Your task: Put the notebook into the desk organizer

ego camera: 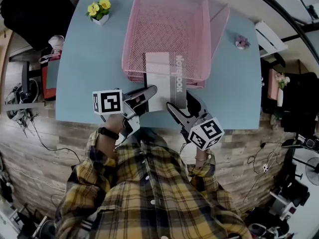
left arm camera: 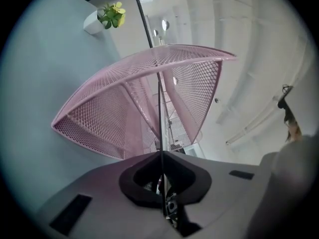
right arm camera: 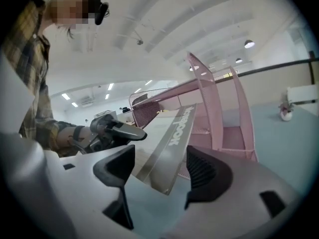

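Note:
A white notebook [ego camera: 162,78] with a grey spine lies half inside the pink mesh desk organizer [ego camera: 169,24], its near end sticking out over the blue table. My left gripper [ego camera: 149,91] is shut on the notebook's near left edge. In the left gripper view that edge [left arm camera: 160,113] runs as a thin dark line into the closed jaws [left arm camera: 160,156], with the organizer [left arm camera: 99,113] just beyond. My right gripper [ego camera: 180,101] stands open at the spine's near corner. The right gripper view shows the notebook [right arm camera: 169,138] between the spread jaws [right arm camera: 159,166], pads off it, and the left gripper [right arm camera: 117,128] across it.
A small white pot of yellow flowers [ego camera: 99,10] stands at the table's far left corner, a tiny pink flower [ego camera: 242,43] at the right. The blue table [ego camera: 84,83] ends just in front of the person's body. Cables and gear lie on the floor on both sides.

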A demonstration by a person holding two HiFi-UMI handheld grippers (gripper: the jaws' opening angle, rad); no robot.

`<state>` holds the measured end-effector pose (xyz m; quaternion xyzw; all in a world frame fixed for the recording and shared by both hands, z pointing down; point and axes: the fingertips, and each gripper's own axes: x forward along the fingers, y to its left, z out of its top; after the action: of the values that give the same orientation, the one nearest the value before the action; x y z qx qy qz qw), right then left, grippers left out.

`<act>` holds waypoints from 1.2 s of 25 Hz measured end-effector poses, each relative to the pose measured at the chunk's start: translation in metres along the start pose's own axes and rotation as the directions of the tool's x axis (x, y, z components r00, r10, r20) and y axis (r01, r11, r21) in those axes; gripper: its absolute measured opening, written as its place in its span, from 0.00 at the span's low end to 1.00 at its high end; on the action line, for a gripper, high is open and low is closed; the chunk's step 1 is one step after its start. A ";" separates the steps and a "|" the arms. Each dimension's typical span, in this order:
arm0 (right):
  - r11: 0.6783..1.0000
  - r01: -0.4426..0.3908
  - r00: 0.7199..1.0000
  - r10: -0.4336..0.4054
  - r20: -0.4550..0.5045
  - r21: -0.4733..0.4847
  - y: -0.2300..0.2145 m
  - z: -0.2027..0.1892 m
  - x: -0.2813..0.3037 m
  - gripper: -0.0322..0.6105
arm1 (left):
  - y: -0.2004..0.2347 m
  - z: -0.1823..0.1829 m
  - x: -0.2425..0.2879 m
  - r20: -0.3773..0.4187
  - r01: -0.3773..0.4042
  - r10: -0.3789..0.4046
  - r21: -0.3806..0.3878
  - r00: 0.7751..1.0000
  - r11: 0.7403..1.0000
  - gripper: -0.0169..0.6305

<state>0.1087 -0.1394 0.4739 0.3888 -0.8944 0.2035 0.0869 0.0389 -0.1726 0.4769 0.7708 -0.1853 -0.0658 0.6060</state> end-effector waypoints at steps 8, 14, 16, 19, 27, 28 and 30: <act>0.956 0.001 1.000 0.000 0.003 -0.292 0.017 0.003 -0.011 0.60 | -0.003 0.002 0.002 -0.003 0.052 -0.052 -0.093 0.999 0.994 0.04; 0.941 0.012 1.000 -0.019 -0.018 -0.338 0.020 -0.004 -0.007 0.65 | -0.006 0.005 0.004 0.028 0.097 -0.094 -0.176 0.995 0.980 0.04; 0.940 0.009 0.999 -0.020 -0.029 -0.341 0.018 -0.007 -0.005 0.65 | -0.007 0.008 0.003 0.048 0.115 -0.108 -0.188 0.993 0.975 0.04; 0.940 0.012 1.000 -0.016 -0.007 -0.341 0.017 -0.007 -0.003 0.65 | -0.007 0.009 0.004 0.059 0.112 -0.103 -0.162 0.993 0.980 0.04; 0.946 0.077 0.997 -0.072 0.026 -0.315 0.015 -0.003 0.004 0.65 | -0.005 0.011 -0.012 0.094 0.055 -0.044 -0.118 0.995 0.992 0.30; 0.946 0.084 0.996 -0.078 0.033 -0.314 0.015 -0.002 0.005 0.64 | -0.004 0.011 -0.015 0.100 0.043 -0.033 -0.100 0.994 0.994 0.32; 0.949 0.099 0.995 -0.088 0.050 -0.298 0.013 0.003 0.007 0.64 | -0.003 0.013 -0.021 0.104 0.012 -0.013 0.011 0.995 1.000 0.37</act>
<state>0.0943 -0.1368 0.4694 0.4165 -0.8969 0.0541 0.1384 0.0160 -0.1762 0.4678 0.7705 -0.2122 -0.1085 0.5912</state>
